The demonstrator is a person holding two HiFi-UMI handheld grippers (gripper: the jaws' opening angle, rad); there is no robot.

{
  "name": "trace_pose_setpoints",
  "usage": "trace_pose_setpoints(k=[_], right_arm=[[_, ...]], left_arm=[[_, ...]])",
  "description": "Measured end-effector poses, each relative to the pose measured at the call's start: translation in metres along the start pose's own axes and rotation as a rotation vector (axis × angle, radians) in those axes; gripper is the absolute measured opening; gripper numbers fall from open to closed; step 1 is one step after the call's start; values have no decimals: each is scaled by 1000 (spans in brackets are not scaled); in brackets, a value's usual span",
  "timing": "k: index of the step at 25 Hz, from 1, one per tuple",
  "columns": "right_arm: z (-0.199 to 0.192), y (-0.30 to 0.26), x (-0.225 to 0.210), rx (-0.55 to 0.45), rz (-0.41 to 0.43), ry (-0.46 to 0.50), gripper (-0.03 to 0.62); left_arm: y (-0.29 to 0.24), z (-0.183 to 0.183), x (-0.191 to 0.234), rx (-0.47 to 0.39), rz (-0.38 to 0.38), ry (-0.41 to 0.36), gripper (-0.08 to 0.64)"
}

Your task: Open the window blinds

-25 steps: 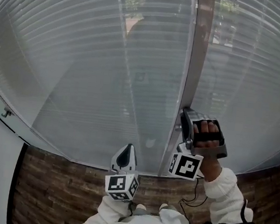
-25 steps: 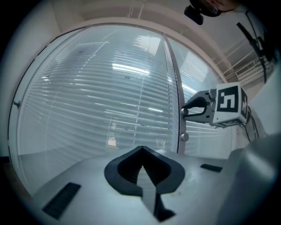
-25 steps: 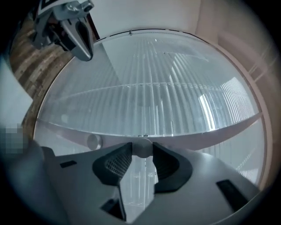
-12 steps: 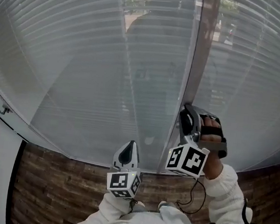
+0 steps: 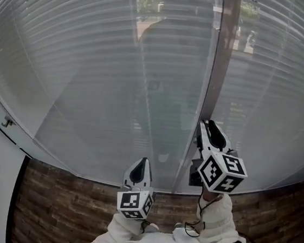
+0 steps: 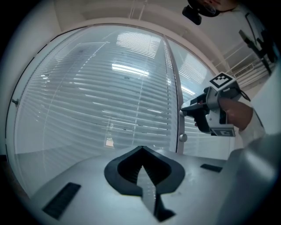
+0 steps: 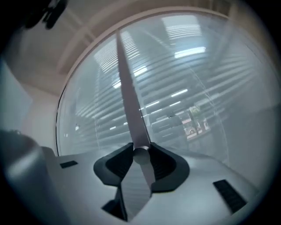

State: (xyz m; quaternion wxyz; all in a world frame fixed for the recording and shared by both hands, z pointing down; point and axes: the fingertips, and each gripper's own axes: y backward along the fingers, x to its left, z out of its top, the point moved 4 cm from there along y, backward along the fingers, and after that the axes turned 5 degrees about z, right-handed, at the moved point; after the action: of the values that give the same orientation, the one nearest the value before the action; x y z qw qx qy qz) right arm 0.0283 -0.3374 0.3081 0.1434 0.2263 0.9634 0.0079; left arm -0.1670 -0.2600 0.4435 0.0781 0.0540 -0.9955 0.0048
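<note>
Though barely shifted in place, rolled far over about own axis within the last second: right gripper (image 5: pixel 209 125), jaws just narrowed a touch, clamped on tilt wand (image 7: pixel 130 103), right of centre against the blinds (image 5: pixel 103 74). Probably twisting the wand. Slats mostly shut, far top perhaps slightly clearer than before. Left gripper (image 5: pixel 143 162) near-left, pressed together, empty, idle.

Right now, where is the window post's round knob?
The knob sits mid-frame in the right gripper view, low on the post, between the right tool's jaws, which have just been closing.
</note>
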Motion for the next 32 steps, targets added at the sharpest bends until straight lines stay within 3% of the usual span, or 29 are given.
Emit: trace_pose_setpoints(k=[4, 10, 15, 17, 18, 20, 22, 24, 27, 29, 31, 32], right_arm=[[-4, 3, -10, -129, 16, -449, 130], [-15, 5, -17, -287, 21, -1013, 130], [-30, 4, -16, -485, 106, -1548, 130], [-30, 4, -19, -514, 133, -1630, 130], [-29, 3, -19, -511, 147, -1596, 130], [-24, 4, -18, -459, 181, -1377, 131], [-12, 7, -8, -349, 207, -968, 132], [-2, 17, 0, -217, 185, -432, 132], [14, 33, 22, 7, 131, 534, 133], [16, 34, 40, 178, 96, 1102, 135], [11, 25, 47, 337, 71, 1494, 144], [7, 19, 45, 405, 68, 1628, 147]], left_arm=[[2, -5, 2, 12, -6, 5, 2], [3, -5, 4, 20, -26, 4, 2], [6, -1, 8, 21, -38, 7, 2], [4, 0, 7, 23, -41, 8, 2], [3, 0, 6, 24, -43, 10, 0], [-1, 0, 5, 24, -50, 14, 1], [-5, 2, 4, 16, -60, 15, 2], [-8, 6, 4, 3, -62, 15, 2], [-8, 11, 5, 0, -55, 19, 1], [-6, 11, 7, 5, -53, 26, 2], [-4, 11, 9, 6, -47, 36, 2], [-3, 11, 8, 5, -46, 39, 2]])
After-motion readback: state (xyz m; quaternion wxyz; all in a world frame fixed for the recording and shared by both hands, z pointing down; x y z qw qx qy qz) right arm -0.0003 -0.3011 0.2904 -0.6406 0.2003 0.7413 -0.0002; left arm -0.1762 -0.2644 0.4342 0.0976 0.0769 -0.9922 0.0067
